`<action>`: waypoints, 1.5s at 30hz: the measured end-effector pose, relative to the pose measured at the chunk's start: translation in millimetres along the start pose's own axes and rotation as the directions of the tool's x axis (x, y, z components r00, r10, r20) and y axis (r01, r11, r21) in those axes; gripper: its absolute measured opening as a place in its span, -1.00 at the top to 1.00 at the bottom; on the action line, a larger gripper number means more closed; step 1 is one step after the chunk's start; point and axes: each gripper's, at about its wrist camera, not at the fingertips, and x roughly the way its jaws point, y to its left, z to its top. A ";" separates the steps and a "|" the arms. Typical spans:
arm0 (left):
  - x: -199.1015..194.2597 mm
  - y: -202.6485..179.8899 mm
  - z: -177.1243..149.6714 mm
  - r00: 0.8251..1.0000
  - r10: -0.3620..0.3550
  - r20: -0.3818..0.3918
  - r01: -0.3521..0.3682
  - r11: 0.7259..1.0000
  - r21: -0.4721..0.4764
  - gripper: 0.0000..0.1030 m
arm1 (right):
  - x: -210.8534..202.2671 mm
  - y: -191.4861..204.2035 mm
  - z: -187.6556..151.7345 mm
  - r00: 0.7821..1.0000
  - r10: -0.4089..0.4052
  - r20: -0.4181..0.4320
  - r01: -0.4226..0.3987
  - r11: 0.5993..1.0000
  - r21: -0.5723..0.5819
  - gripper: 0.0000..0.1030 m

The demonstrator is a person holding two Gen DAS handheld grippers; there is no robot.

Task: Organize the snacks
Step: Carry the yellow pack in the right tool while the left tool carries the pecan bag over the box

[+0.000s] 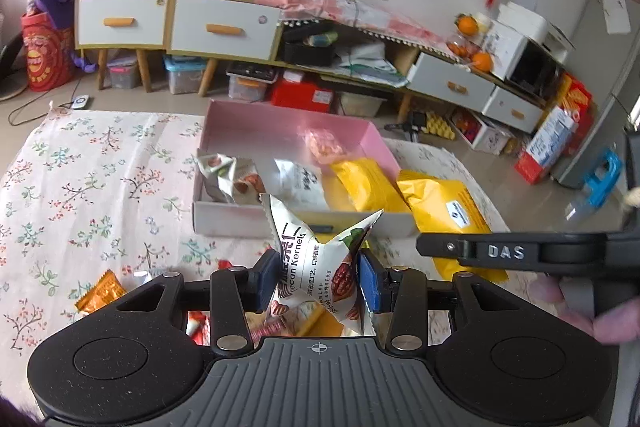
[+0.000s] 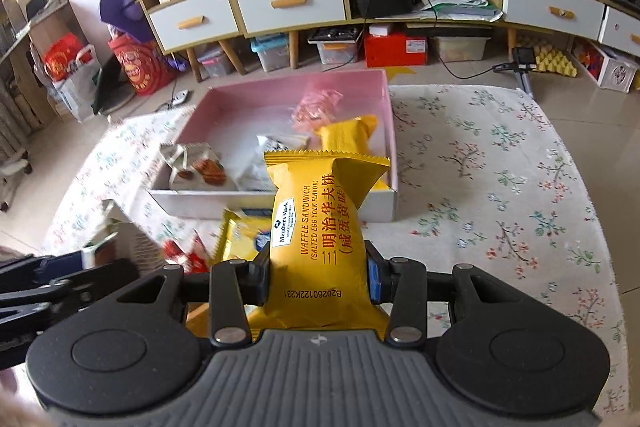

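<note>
1. left wrist view: left gripper (image 1: pixel 318 277) pinching a white pecan packet (image 1: pixel 316 259) at its waist, held above the flowered cloth (image 1: pixel 100 163), just short of the pink box (image 1: pixel 280 131).
2. right wrist view: right gripper (image 2: pixel 318 277) pinching a yellow waffle packet (image 2: pixel 320 239) upright, near wall of the box (image 2: pixel 280 95) right behind it.
3. already in the box: a white nut packet (image 2: pixel 196 167), a white pouch (image 2: pixel 260 163), a yellow packet (image 2: pixel 348 133), a pink sweet bag (image 2: pixel 316 103).
4. left to do, judging by the spread: drop both held packets in, then clear the loose ones, namely an orange wrapper (image 1: pixel 102 291) and red wrappers (image 2: pixel 188 255) on the cloth.
5. only in left view: the other gripper's arm crossing at right, with fingers (image 1: pixel 616 323) of a hand under it.
6. only in right view: bare cloth (image 2: pixel 500 187) to the right of the box, nothing lying there.
</note>
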 end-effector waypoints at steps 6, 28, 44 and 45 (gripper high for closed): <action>8.6 12.2 11.0 1.000 0.021 0.017 -0.020 0.997 -0.078 0.22 | 1.3 1.4 8.8 1.000 0.025 0.018 -0.027 0.997 0.075 0.24; 43.5 16.4 60.2 0.994 0.078 0.079 -0.077 0.997 -0.021 0.22 | 26.4 -2.3 31.2 0.989 0.113 0.096 -0.134 0.960 0.246 0.24; 125.2 48.2 92.3 0.990 0.128 0.051 -0.131 0.990 0.059 0.20 | 72.4 4.9 53.2 0.982 0.164 0.097 -0.180 0.965 0.190 0.24; 128.2 48.5 91.9 0.990 0.135 0.050 -0.138 0.988 0.068 0.20 | 74.2 6.7 53.6 0.982 0.163 0.096 -0.178 0.967 0.179 0.24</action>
